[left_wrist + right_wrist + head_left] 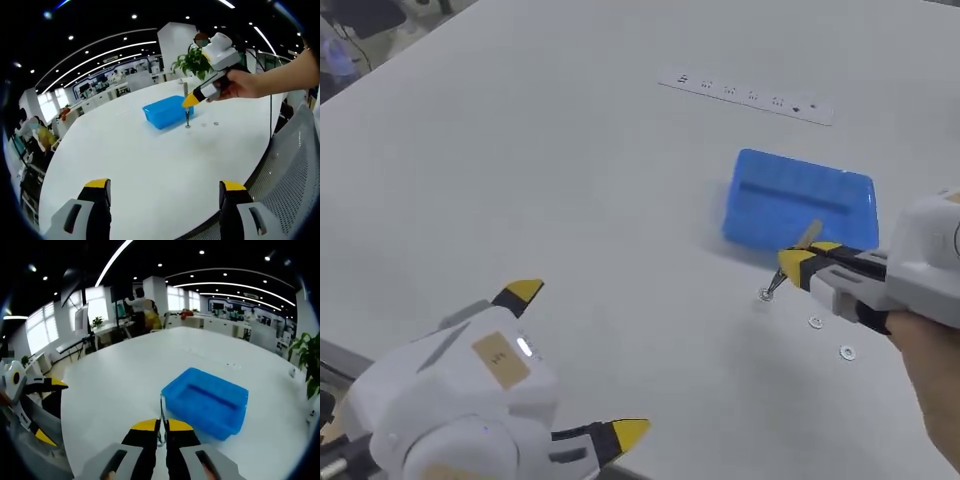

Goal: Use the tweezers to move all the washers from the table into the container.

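Head view, we log right gripper (800,264) clamped on tweezers (774,285), tips down at a washer (765,294) just ahead of its jaws, two loose washers (816,322) on table (570,180) beside it, blue container (800,190) just beyond, left gripper (578,360) well apart, jaws spread wide.

Three washers (816,321), one container (800,205), one tweezers (775,283), one power strip (747,96).

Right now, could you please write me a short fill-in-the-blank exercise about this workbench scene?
The right gripper is shut on thin metal ___.
The rectangular plastic container is ___ in colour.
The left gripper holds its yellow-tipped jaws ___.
Small metal washers lie on the white ___.
Missing words: tweezers; blue; open; table.
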Tool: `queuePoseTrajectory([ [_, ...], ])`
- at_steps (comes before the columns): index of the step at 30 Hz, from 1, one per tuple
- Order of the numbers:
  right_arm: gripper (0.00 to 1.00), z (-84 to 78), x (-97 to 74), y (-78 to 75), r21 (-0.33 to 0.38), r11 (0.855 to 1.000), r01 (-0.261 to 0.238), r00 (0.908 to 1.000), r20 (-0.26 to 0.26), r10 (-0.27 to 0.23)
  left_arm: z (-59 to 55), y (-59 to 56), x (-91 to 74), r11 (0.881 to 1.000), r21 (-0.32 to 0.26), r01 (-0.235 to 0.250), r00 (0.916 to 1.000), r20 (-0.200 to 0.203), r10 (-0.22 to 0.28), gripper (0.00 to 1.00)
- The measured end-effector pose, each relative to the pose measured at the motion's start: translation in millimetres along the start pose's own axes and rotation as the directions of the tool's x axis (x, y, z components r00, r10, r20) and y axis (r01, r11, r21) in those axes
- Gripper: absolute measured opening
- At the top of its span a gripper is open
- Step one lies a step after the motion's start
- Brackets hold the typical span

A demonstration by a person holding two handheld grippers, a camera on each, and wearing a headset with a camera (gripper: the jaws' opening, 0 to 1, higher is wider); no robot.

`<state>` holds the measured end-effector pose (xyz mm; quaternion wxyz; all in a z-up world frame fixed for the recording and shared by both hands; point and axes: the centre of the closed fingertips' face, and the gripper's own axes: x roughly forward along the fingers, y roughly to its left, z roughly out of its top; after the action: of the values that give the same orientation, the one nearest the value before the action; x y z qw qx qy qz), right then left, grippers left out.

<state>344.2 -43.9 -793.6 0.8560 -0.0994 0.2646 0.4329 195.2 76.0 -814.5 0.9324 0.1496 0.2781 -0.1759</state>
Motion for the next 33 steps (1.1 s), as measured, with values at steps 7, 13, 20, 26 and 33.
queuePoseTrajectory([
  [7, 0.02, 16.1, -10.6, -1.5, -0.005, 1.0, 0.009, 0.9994, 0.035, -0.009, 0.9, -0.5, 0.3, 1.0, -0.005, 0.004, 1.0, 0.004, -0.004, 0.92],
  [13, 0.01, 28.0, -13.5, -4.1, -0.02, 1.0, 0.016, 0.9983, 0.056, -0.014, 0.6, -0.7, 0.6, 1.0, -0.003, 0.005, 1.0, 0.002, -0.005, 0.92],
  [20, 0.01, 35.2, -14.3, -8.1, -0.014, 1.0, 0.019, 0.9974, 0.07, -0.018, -0.3, -1.8, 0.8, 1.0, 0.003, 0.009, 1.0, -0.003, -0.009, 0.92],
  [26, 0.01, 41.9, -12.4, -14.5, -0.031, 0.999, 0.027, 0.9969, 0.075, -0.025, -1.3, -2.3, 0.9, 1.0, 0.001, 0.012, 0.9999, -0.007, -0.012, 0.92],
  [33, 0.01, 54.7, -9.9, -28.4, -0.044, 0.998, 0.048, 0.9946, 0.095, -0.044, -2.5, -2.8, 1.0, 1.0, 0.005, 0.015, 0.9998, -0.013, -0.015, 0.92],
])
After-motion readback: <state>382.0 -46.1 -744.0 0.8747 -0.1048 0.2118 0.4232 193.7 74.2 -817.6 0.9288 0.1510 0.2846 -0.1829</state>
